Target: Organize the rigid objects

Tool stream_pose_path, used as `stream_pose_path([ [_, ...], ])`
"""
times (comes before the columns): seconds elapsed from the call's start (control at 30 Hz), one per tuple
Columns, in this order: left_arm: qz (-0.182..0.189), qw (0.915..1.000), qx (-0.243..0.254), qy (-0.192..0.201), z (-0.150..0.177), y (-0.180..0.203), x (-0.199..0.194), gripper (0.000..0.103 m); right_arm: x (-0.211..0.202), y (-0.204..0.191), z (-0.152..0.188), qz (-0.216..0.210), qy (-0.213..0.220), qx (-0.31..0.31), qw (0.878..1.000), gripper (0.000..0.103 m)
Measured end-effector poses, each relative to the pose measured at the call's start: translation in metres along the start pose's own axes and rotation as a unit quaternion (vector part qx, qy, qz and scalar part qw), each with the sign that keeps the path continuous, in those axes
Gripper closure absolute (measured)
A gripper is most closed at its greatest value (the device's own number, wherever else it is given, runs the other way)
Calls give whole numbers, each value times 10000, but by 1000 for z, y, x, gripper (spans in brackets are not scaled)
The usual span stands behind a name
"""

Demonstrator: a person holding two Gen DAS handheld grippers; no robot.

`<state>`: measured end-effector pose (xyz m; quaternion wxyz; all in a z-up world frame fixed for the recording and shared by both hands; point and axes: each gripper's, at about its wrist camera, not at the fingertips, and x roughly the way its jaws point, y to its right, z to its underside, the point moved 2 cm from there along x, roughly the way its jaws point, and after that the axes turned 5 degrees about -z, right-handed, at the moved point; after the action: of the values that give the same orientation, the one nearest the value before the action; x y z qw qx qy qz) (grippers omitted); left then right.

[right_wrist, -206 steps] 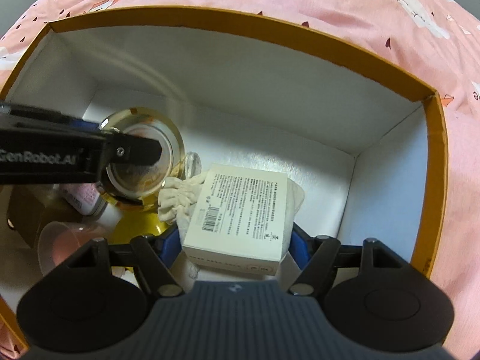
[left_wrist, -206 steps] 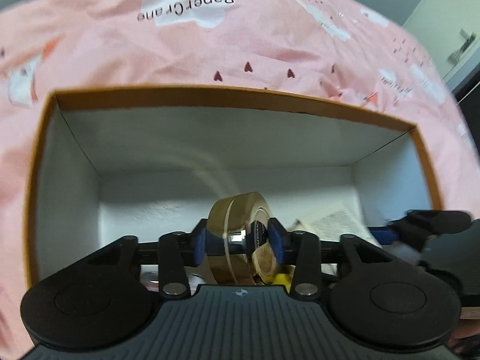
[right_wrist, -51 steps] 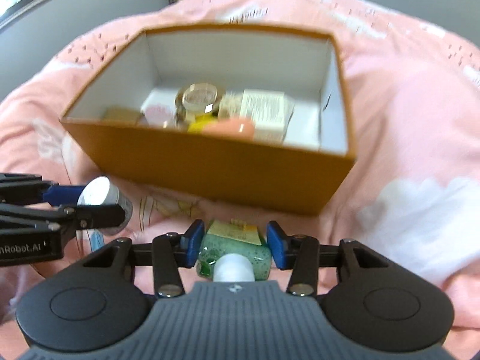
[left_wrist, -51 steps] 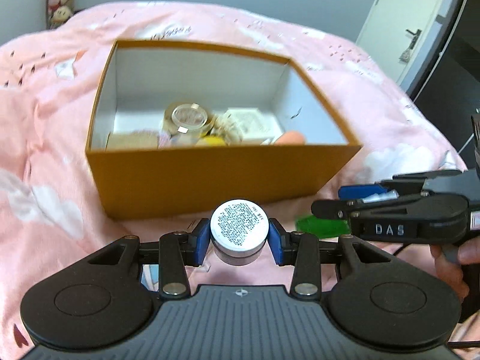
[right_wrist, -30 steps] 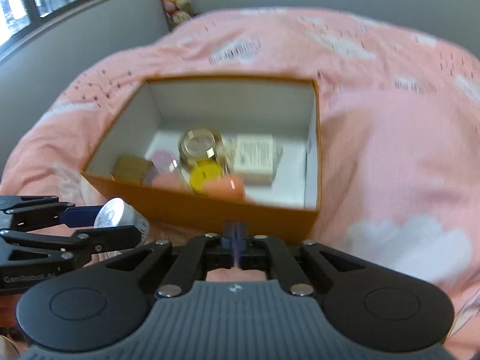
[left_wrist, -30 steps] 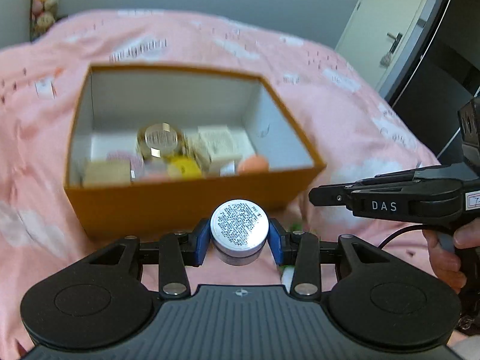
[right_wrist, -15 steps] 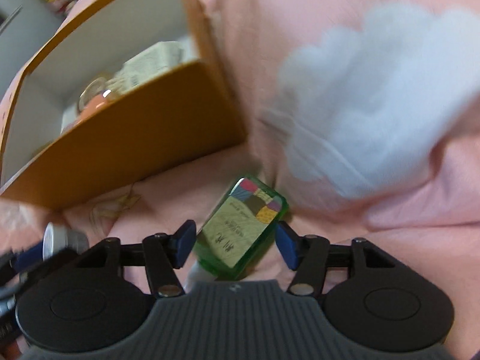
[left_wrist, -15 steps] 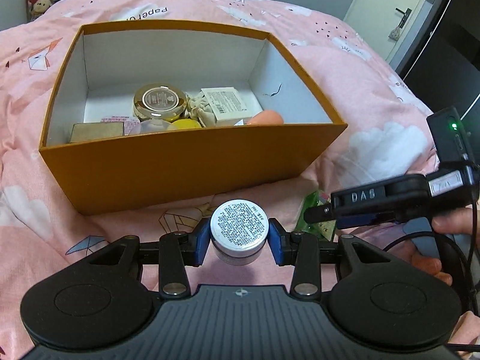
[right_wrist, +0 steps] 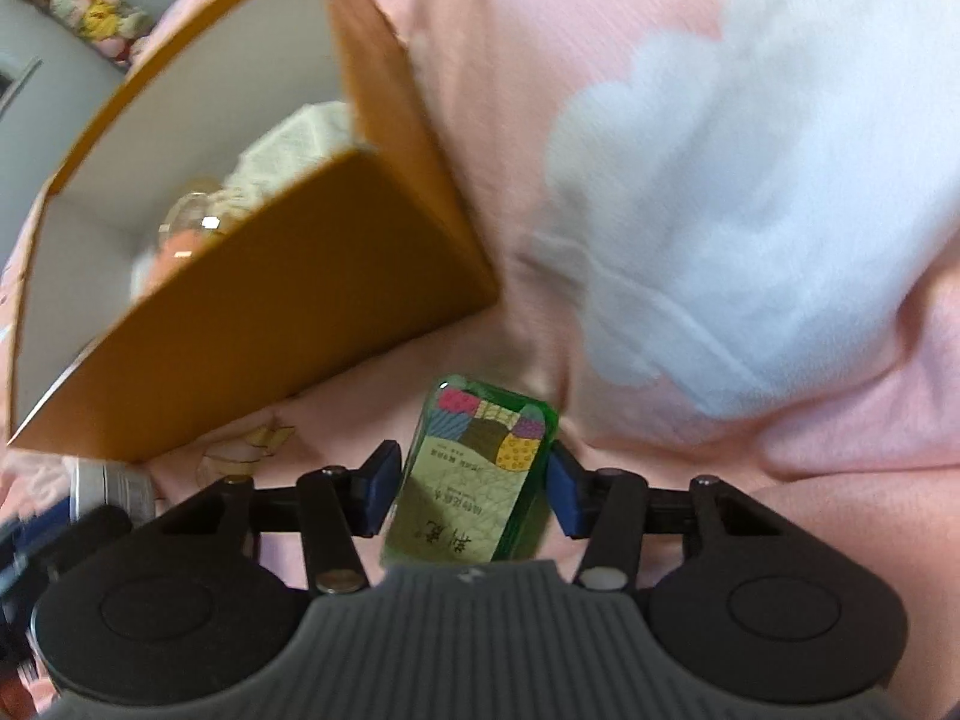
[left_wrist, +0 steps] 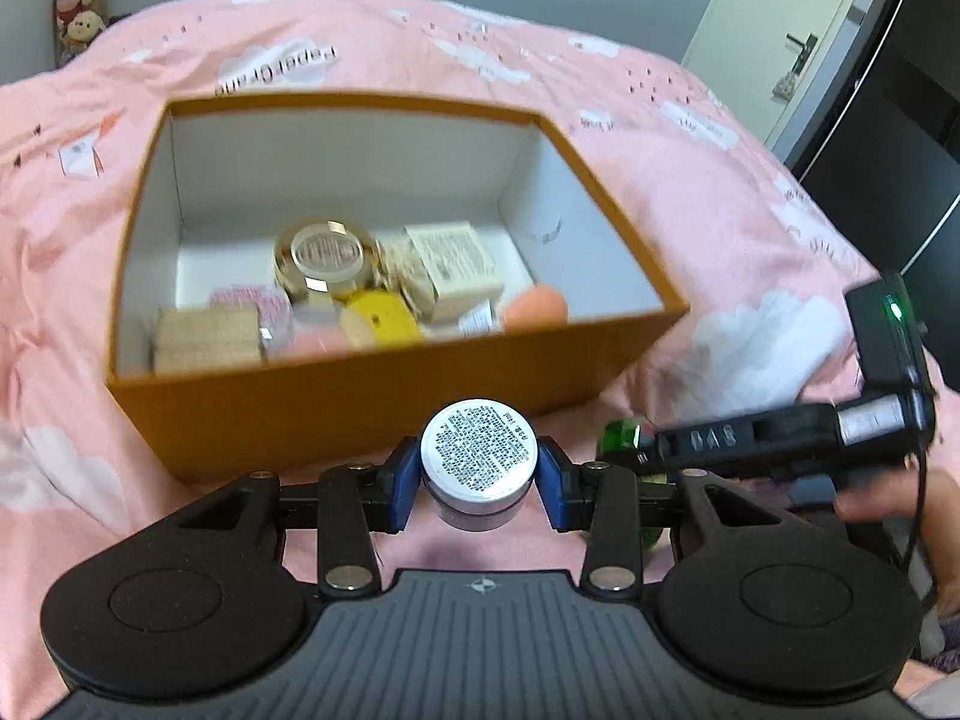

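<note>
My left gripper [left_wrist: 478, 483] is shut on a small silver round jar [left_wrist: 478, 461] with a printed label, held in front of the orange box [left_wrist: 372, 414]. The box holds a gold-lidded jar [left_wrist: 324, 258], a white carton [left_wrist: 453, 261], a yellow item [left_wrist: 381, 318], a peach sponge [left_wrist: 534, 309] and a tan block [left_wrist: 207, 339]. My right gripper [right_wrist: 474, 495] straddles a green bottle [right_wrist: 480, 474] lying on the pink bedding; the blue pads sit close at its sides, and contact is unclear. The right gripper also shows at the right of the left wrist view [left_wrist: 636, 450].
The pink bedspread [left_wrist: 690, 138] with white cloud prints lies under everything. The orange box's near corner [right_wrist: 480, 294] stands just left of and beyond the green bottle. A door [left_wrist: 798, 48] and dark furniture are at the far right. Plush toys [left_wrist: 78, 6] sit at the far left.
The right gripper, shut and empty a second ago, opened and came down around the green bottle. The left gripper keeps the silver jar and has risen a little toward the box.
</note>
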<state>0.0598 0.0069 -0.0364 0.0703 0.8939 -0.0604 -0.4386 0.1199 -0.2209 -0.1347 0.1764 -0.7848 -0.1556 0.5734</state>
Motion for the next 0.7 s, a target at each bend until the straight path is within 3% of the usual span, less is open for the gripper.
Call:
stream_pose_path([
  [0.23,28,9995,-222,221,-39,-24,-14,57,-39,-25,2,-204,397,-718,9964,56],
  [0.43,-345,9981,-11,515,-76,-37,-17,57,-78,-45,-5,-276,805,-1293,9879,56],
  [0.7,-884,9956,-57,301,-118,-65,29,57,-137,-78,-35,-595,1497,-1897,9685,56],
])
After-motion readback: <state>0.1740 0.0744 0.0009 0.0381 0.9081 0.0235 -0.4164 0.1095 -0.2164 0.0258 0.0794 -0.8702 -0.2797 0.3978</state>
